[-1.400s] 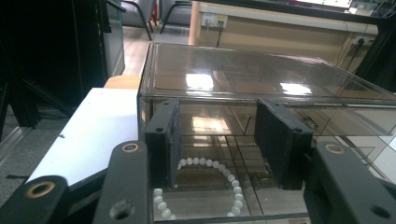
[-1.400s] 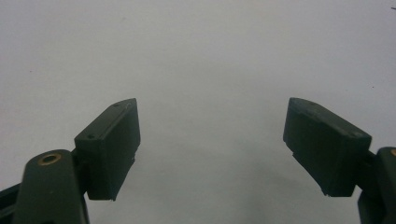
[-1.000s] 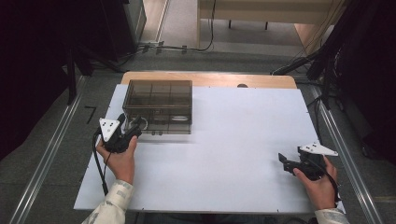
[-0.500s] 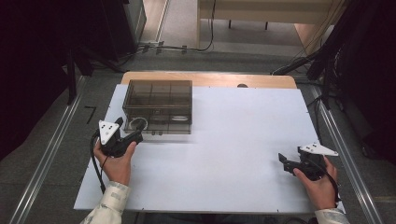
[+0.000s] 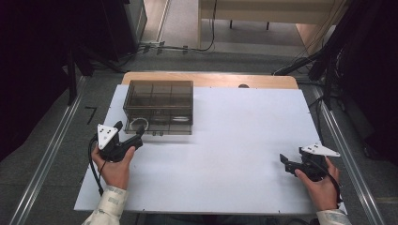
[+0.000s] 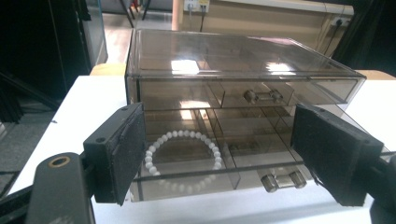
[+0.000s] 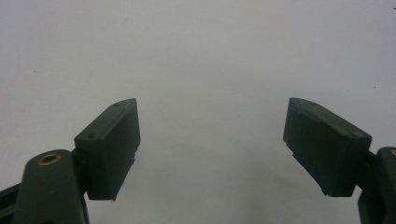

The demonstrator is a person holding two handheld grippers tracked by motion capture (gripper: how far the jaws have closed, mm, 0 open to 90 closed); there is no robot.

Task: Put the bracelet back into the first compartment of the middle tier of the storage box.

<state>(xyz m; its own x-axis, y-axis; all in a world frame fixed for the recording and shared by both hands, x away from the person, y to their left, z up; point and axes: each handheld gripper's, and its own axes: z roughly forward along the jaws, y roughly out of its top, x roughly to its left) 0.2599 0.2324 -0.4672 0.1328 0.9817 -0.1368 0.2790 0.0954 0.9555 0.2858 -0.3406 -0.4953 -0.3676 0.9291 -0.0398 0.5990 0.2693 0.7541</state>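
Note:
A smoky see-through drawer box (image 5: pixel 158 107) stands at the back left of the white table (image 5: pixel 234 140). Its lower drawer (image 6: pixel 224 175) is slid out a little, and a white bead bracelet (image 6: pixel 182 154) lies in the drawer's left compartment (image 5: pixel 137 124). My left gripper (image 5: pixel 129 133) is open just in front of that drawer, and its jaws (image 6: pixel 217 140) frame the bracelet without touching it. The upper drawer, with its metal knob (image 6: pixel 264 96), is pushed in. My right gripper (image 5: pixel 290 158) rests open over bare table at the front right (image 7: pixel 212 140), holding nothing.
The lower drawer's two-post knob (image 6: pixel 280 179) sticks out toward my left gripper. A wooden tabletop edge (image 5: pixel 211 79) shows behind the white sheet. Metal rails (image 5: pixel 51 154) run along both sides of the table, and cables (image 5: pixel 187 47) lie on the floor beyond.
My left gripper has drawn back slightly from the box toward the person. The right gripper has stayed where it was.

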